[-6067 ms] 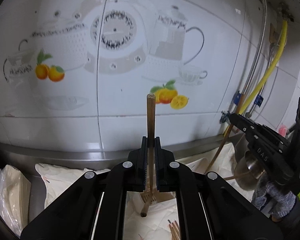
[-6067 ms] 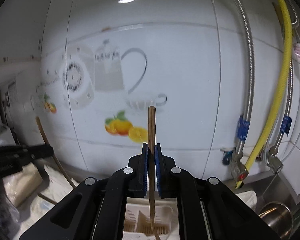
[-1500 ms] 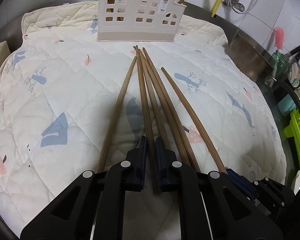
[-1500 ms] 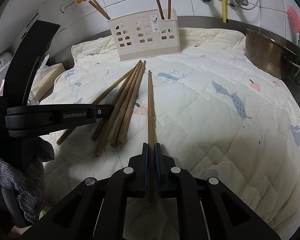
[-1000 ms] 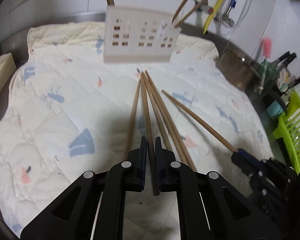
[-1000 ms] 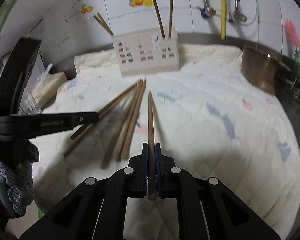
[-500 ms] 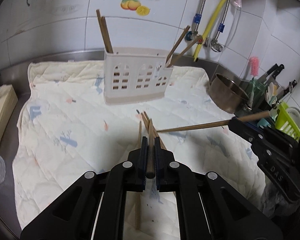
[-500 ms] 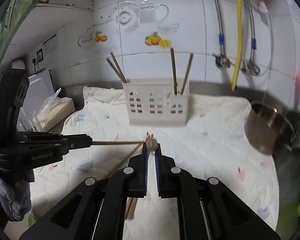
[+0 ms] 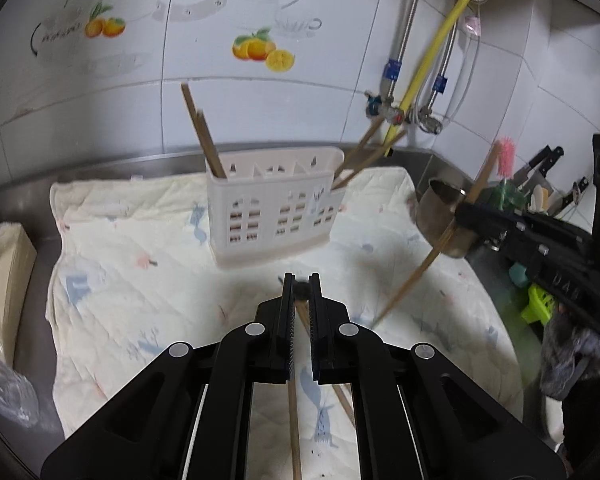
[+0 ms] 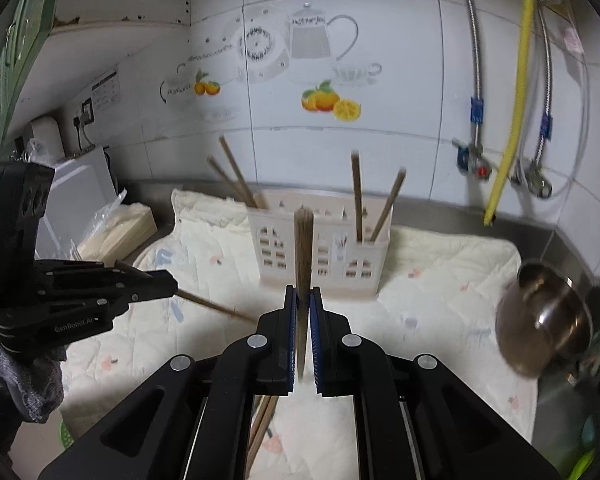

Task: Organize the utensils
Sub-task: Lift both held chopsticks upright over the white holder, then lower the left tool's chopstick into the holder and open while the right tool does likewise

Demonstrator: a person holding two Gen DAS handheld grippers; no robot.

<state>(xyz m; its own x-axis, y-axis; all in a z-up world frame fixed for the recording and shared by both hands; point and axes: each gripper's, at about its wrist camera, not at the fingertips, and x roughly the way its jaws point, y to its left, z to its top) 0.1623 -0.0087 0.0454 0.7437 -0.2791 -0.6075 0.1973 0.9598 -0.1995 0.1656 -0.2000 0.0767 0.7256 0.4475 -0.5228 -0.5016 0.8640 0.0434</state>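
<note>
A cream utensil holder (image 9: 274, 212) (image 10: 320, 256) stands on the quilted mat, with wooden chopsticks leaning out at its left end (image 9: 204, 136) and right end (image 10: 356, 200). My left gripper (image 9: 300, 290) is shut on a chopstick (image 9: 294, 412) that points nearly straight at the camera, lifted above the mat. My right gripper (image 10: 302, 300) is shut on another chopstick (image 10: 303, 248), tilted upward in front of the holder. The right gripper (image 9: 466, 210) and its slanting chopstick (image 9: 416, 276) show at the right of the left wrist view. Several chopsticks (image 10: 262, 424) lie on the mat below.
The cream quilted mat (image 9: 132, 280) covers a steel counter. A steel pot (image 10: 544, 316) sits at the right. A tissue pack (image 9: 4, 280) lies at the left. Hoses and valves (image 10: 500, 160) hang on the tiled wall. Knives and a green rack (image 9: 536, 304) stand far right.
Both grippers have lifted their chopsticks off the mat and risen, tipping up toward the wall. The holder now sits closer ahead. The right chopstick swung from level to steeply slanted.
</note>
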